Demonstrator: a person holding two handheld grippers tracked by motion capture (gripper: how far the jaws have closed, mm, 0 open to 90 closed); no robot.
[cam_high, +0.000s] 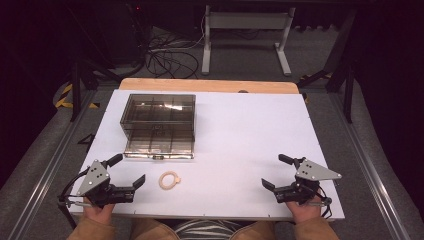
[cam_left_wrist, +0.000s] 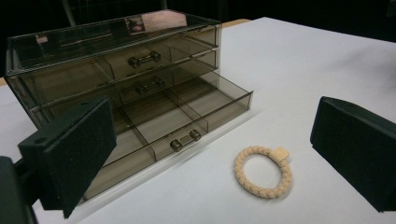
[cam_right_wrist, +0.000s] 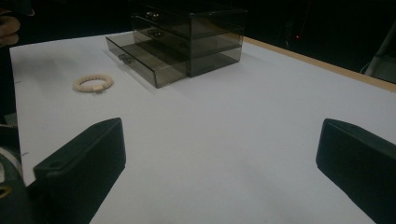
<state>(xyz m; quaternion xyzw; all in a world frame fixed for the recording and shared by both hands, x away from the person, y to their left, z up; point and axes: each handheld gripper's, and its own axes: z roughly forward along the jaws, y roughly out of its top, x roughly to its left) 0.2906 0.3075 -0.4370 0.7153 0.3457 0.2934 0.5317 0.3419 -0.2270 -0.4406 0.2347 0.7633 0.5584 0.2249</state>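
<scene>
On the white bench (cam_high: 240, 150), a cream braided hair tie (cam_high: 169, 180) lies flat just in front of a smoky clear drawer box (cam_high: 159, 115), apart from it and untouched. In the left gripper view the hair tie (cam_left_wrist: 263, 171) sits between the two black jaws but farther out on the sheet, its small square tag turned toward the far side. The box has three drawers with small metal handles; the bottom drawer (cam_left_wrist: 177, 122) stands pulled out toward the person, its compartments showing, while the two above are pushed in. The left tongs (cam_high: 130, 172) rest near the front left corner of the bench, jaws spread wide and holding nothing, pointed toward the hair tie, which is close to their tips. The right tongs (cam_high: 276, 172) rest near the front right corner, well apart from the hair tie and the box, jaws likewise spread wide with only bare bench between them. A person's hands grip both tools from the near edge. Beyond the bench's far wooden edge, cables lie on the floor (cam_high: 165, 60) by a grey table frame.
</scene>
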